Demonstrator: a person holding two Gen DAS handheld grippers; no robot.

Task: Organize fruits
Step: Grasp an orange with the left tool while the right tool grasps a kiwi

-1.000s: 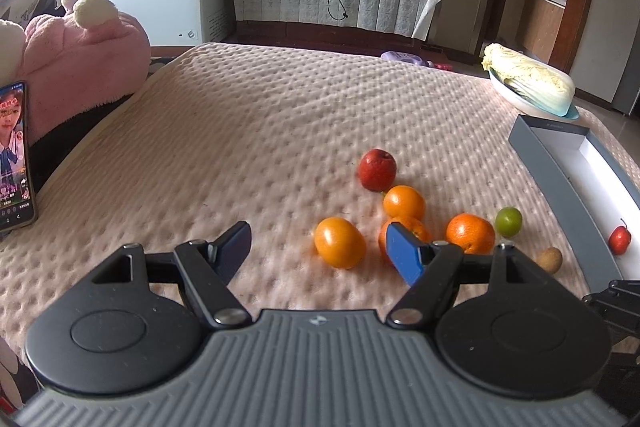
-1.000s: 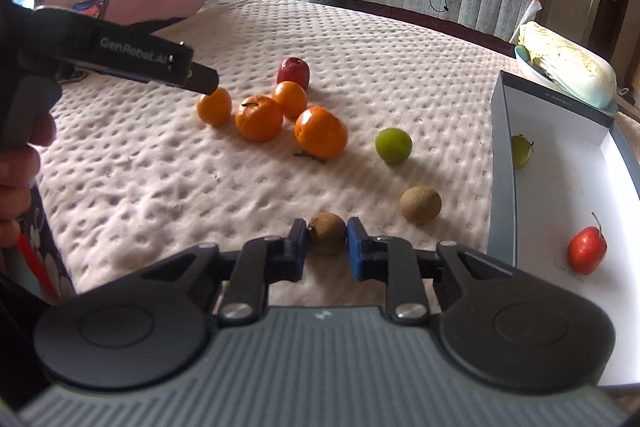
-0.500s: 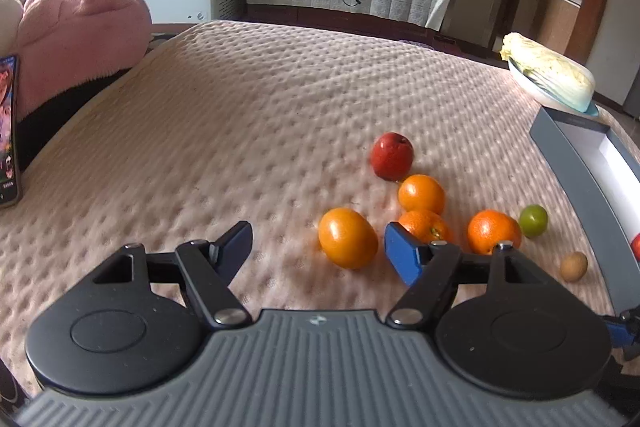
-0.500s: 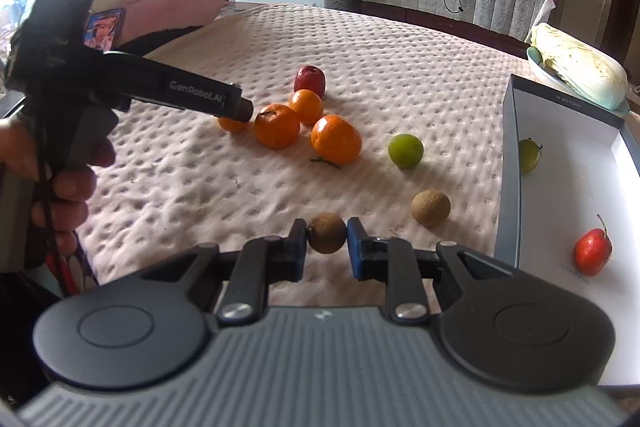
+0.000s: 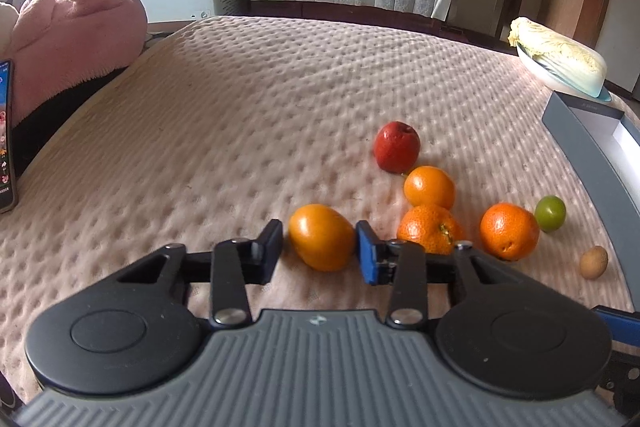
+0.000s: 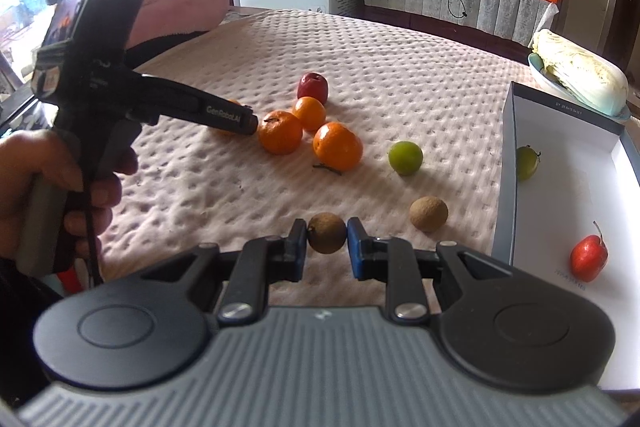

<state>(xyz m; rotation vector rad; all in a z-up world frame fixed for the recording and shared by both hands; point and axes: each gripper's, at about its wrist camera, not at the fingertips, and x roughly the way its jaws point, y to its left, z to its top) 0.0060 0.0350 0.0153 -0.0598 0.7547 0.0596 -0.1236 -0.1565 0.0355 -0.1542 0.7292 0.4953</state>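
Observation:
My left gripper [image 5: 320,243] has an orange [image 5: 322,237] between its fingers on the pink bedspread; the jaws are closing and both pads touch its sides. To its right lie a red apple [image 5: 397,152], three more oranges [image 5: 429,187], a green fruit [image 5: 550,213] and a small brown fruit [image 5: 593,261]. My right gripper [image 6: 327,241] is shut on another small brown fruit [image 6: 327,238], held just above the spread. The grey-walled white box [image 6: 505,163] at the right holds a green fruit [image 6: 526,163] and a small red fruit [image 6: 588,258].
A cabbage [image 5: 558,57] on a plate sits beyond the box's far end. A pink plush toy [image 5: 76,39] and a phone [image 5: 6,135] lie at the bed's left side. A hand [image 6: 48,187] holds the left gripper's handle. Bare bedspread stretches left of the fruit.
The left gripper moved forward and down over the nearest orange, and its wide-open jaws closed onto it. The right gripper kept its brown fruit and stayed put.

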